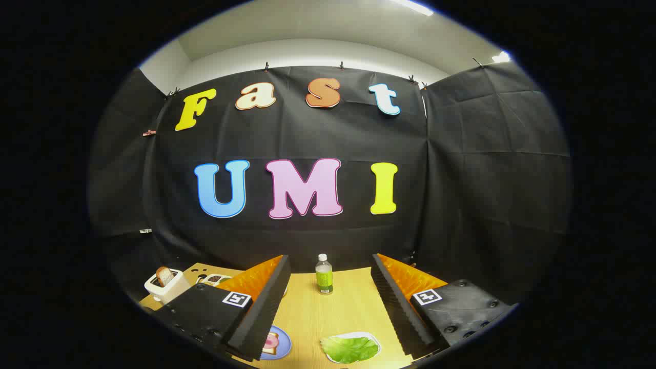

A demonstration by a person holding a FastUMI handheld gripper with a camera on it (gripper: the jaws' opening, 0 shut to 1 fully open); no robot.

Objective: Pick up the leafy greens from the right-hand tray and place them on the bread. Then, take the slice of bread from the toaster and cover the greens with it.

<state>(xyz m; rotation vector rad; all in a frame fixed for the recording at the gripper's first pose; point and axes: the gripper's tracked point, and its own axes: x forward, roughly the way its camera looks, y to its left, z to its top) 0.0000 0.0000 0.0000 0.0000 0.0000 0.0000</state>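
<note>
I see a matt, pale wood-grain table, a clear glossy plastic bottle, creased matt cloth wall, and ribbed finger pads.

On my feed a small clear plastic bottle stands upright on the light wooden table, near the far edge, with a white cap, a green label and greenish contents. Behind it I see black cloth hung as the booth's wall, clipped along its top edge and creased into squares. Above the cloth I can make out a white wall and a ceiling with bright light strips.
</note>
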